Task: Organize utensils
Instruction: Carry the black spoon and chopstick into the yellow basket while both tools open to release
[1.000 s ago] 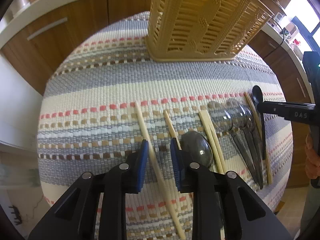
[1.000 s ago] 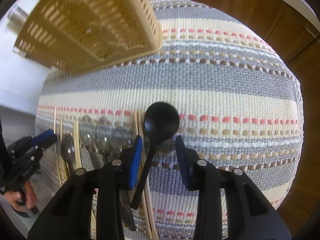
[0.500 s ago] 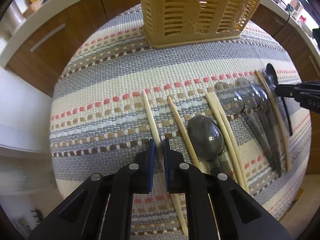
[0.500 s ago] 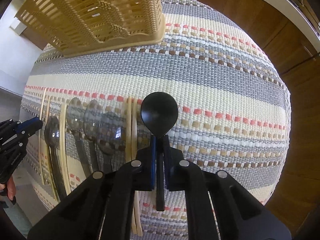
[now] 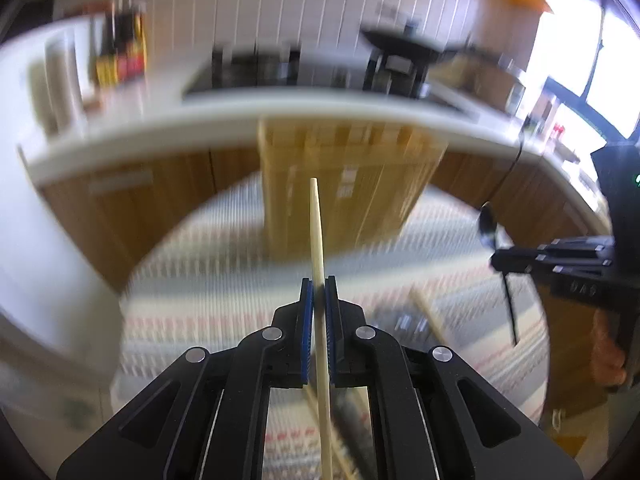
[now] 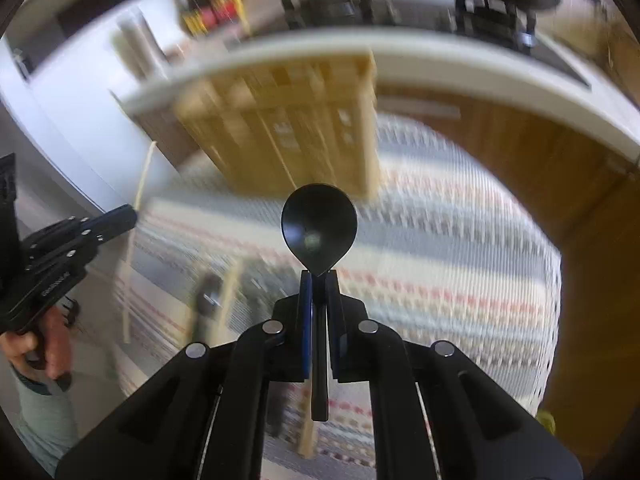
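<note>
A striped woven mat [image 5: 224, 280] in grey, cream and red is spread over the desk, blurred by motion in both views. On the mat, pale chopsticks [image 6: 230, 292] and a dark spoon [image 6: 208, 296] are seen lying side by side, too smeared for a count. Farther back on the mat a yellow slatted utensil basket [image 5: 344, 184] is stood upright. Beyond it, wooden cabinet fronts [image 5: 132, 200] under a white counter [image 5: 240, 116] are seen, with bottles [image 5: 120, 52] on the counter and a bright window [image 5: 592, 64] at the right. The left tongs [image 5: 319, 294] are clamped on a single pale chopstick [image 5: 316, 232], held clear of the mat with its tip pointed toward the basket. The right tongs [image 6: 319, 286] are clamped on the handle of a black spoon [image 6: 319, 226], bowl forward and raised above the mat. Each tool is visible at the edge of the other's view, gripped by a hand [image 6: 40, 344].
</note>
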A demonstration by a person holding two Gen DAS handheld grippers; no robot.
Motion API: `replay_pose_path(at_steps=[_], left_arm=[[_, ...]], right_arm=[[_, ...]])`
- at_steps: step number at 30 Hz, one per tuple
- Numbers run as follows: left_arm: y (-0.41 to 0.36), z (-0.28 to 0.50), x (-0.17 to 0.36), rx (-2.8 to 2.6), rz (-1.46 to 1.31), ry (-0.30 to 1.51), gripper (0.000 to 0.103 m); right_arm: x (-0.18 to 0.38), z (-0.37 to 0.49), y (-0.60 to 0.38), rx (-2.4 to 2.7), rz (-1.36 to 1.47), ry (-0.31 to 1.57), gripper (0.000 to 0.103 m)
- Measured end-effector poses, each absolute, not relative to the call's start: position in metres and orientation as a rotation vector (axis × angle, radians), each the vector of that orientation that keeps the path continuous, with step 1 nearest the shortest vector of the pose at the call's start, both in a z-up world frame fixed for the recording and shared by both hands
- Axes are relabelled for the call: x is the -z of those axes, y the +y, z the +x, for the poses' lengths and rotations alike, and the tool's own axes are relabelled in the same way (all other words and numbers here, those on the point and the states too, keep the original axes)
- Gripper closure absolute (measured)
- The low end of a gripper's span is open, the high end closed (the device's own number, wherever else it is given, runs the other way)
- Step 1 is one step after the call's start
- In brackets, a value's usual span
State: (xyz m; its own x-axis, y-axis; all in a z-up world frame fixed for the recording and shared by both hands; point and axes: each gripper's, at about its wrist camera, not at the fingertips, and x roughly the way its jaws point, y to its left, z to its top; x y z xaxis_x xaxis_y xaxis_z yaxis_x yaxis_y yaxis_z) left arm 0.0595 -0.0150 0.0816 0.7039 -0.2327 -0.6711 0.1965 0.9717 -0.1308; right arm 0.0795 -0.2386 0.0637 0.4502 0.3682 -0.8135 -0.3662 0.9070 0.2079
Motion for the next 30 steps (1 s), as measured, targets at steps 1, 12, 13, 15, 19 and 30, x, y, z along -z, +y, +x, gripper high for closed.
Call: replay_pose_path(at_steps=[1,12,13,15,19,30], left_arm=[[-0.019,0.057,-0.094,0.242,-0.054,0.714,0.099],[-0.018,0.087,-0.193,0.245,-0.146,0.326,0.099],[-0.019,0.092,-0.195,0.242,-0.15,0.291,0.099],[-0.02,0.103,-0.197,0.238,-0.152,0.235,0.099],[-0.024,0.131,-0.185,0.21,-0.145,0.155,0.099],[-0.032,0.172,-0.126,0.119,-0.058,0.097,0.099]], right_arm=[[-0.077,0.077,-0.238,-0.469,0.01,0.963,0.098],[-0.182,0.106,-0.231,-0.503,0.074,0.546,0.098],[-0.184,0.113,-0.232,-0.499,0.086,0.523,0.098],[-0.186,0.129,-0.229,-0.473,0.097,0.477,0.098],[-0.176,0.159,-0.228,-0.427,0.102,0.434,0.098],[-0.109,0.206,-0.214,-0.365,0.064,0.422,0.098]])
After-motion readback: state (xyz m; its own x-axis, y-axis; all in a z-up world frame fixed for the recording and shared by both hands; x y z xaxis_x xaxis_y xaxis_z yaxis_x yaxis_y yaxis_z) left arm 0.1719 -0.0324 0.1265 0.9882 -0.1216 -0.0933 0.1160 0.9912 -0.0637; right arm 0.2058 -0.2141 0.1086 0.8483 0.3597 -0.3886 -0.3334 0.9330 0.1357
